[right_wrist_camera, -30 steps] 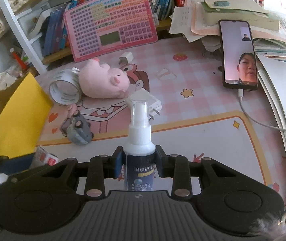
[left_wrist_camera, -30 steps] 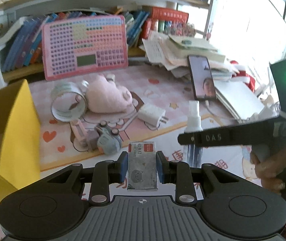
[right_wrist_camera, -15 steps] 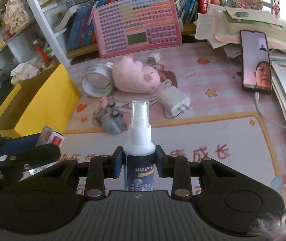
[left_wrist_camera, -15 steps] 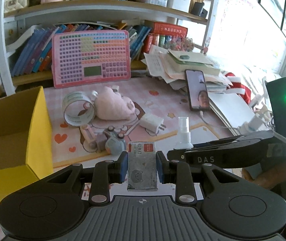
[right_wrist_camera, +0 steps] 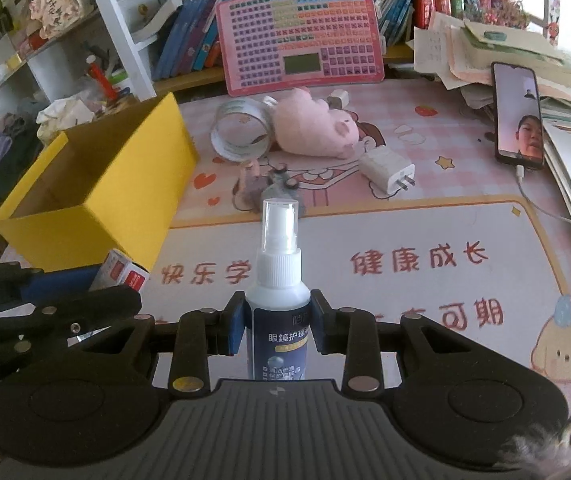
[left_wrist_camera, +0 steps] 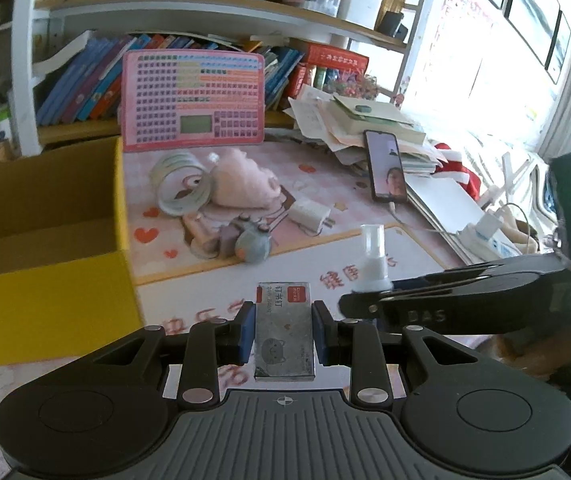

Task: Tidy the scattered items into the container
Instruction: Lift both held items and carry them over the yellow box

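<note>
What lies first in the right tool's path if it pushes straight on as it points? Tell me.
Judging roughly, the right tool, shut on the spray bottle, points at the small grey toy on the pink mat. Depth is unclear; the bottle's cap would likely touch first.

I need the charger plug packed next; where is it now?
The white charger plug lies on the pink mat, right of the pink plush pig in the right wrist view, left of the phone.

Light: bright daylight from the window (left_wrist_camera: 481, 92) at 2 o'clock, blown out white.
Glare: washes over the paper stack (left_wrist_camera: 365, 120).
Distortion: fisheye bends the shelves (left_wrist_camera: 205, 8).
Focus: slight softness toward edges.
</note>
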`<act>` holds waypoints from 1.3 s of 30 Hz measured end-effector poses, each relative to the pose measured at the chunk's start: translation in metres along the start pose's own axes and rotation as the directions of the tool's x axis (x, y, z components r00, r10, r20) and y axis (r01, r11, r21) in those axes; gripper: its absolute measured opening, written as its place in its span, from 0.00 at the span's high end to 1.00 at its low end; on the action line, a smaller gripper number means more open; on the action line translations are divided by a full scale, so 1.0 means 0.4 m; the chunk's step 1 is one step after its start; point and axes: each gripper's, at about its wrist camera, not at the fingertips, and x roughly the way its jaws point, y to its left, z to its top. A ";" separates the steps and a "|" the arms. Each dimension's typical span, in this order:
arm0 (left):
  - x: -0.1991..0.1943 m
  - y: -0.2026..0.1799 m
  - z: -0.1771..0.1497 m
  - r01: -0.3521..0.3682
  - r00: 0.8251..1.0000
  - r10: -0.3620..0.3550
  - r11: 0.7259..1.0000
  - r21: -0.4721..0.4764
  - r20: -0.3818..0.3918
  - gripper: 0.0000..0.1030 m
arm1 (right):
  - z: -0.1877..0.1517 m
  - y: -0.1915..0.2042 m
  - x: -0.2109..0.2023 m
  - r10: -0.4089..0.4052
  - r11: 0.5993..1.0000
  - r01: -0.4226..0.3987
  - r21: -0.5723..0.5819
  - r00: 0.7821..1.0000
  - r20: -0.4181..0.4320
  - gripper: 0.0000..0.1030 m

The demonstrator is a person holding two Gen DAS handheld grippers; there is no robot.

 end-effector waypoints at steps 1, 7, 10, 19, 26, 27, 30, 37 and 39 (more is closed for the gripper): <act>-0.013 0.011 -0.003 0.002 1.000 -0.002 1.000 0.006 0.002 0.73 | -0.006 0.015 -0.005 -0.008 1.000 0.008 0.002 1.000 0.004 0.70; -0.085 0.080 -0.036 0.027 1.000 -0.027 0.999 0.038 -0.002 0.73 | -0.050 0.125 -0.026 -0.025 1.000 0.025 0.001 0.999 0.020 0.70; -0.114 0.117 -0.053 0.033 0.999 -0.033 0.999 0.037 -0.002 0.73 | -0.067 0.176 -0.030 -0.026 1.000 0.026 -0.002 0.999 0.024 0.70; -0.205 0.217 -0.100 0.027 0.999 -0.027 0.999 0.025 0.019 0.73 | -0.100 0.315 -0.037 -0.010 0.999 0.011 -0.046 1.000 0.025 0.70; -0.283 0.283 -0.116 0.002 0.996 -0.001 1.000 -0.012 0.088 0.73 | -0.071 0.414 -0.056 0.029 0.991 -0.021 -0.130 0.998 0.060 0.70; -0.291 0.290 -0.117 -0.004 0.995 0.005 1.000 -0.016 0.098 0.73 | -0.065 0.430 -0.060 0.040 0.989 -0.030 -0.146 0.997 0.068 0.70; -0.318 0.306 -0.116 -0.019 0.991 0.022 1.000 -0.023 0.134 0.73 | -0.050 0.472 -0.066 0.069 0.981 -0.053 -0.189 0.994 0.084 0.70; -0.355 0.337 -0.093 -0.050 0.979 0.053 0.999 -0.020 0.197 0.73 | -0.010 0.546 -0.073 0.123 0.962 -0.090 -0.259 0.986 0.113 0.70; -0.361 0.344 -0.080 -0.050 0.974 0.053 0.999 -0.019 0.221 0.73 | 0.002 0.558 -0.076 0.131 0.958 -0.095 -0.271 0.984 0.120 0.70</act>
